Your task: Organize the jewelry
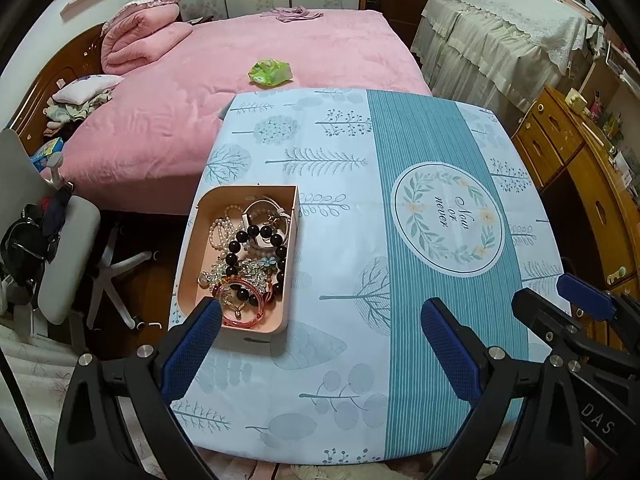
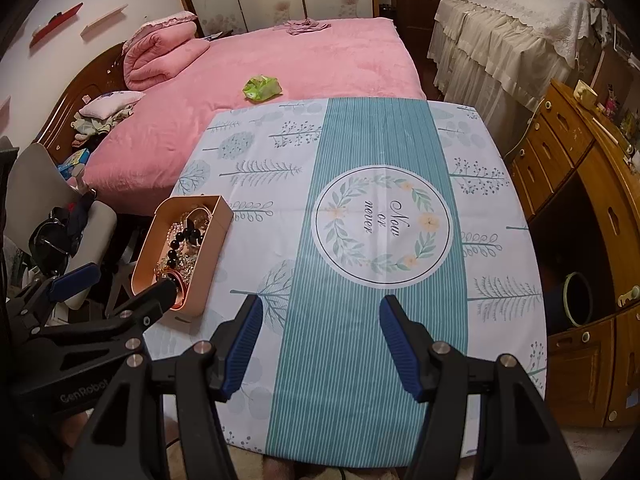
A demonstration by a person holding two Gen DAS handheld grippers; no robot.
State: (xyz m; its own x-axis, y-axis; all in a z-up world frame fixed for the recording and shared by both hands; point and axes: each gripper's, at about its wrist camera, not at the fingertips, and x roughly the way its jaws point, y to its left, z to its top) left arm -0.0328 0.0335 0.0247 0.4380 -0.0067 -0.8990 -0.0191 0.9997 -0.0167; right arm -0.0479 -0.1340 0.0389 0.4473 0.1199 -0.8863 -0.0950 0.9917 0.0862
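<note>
One jewelry tray (image 1: 188, 260), two open grippers (image 1: 320, 320) (image 2: 320, 338)

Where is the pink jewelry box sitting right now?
The pink jewelry box sits near the left edge of the tablecloth, left of its teal stripe and wreath print, full of tangled bracelets; in the left wrist view it lies just ahead of the left gripper.

The right gripper (image 2: 320, 344) hovers with fingers (image 2: 244, 344) spread over the tablecloth's teal stripe (image 2: 360, 360), while the left gripper (image 2: 120, 284) reaches a pink jewelry box (image 2: 208, 248) at the worktop (image 2: 492, 320) edge.
</note>
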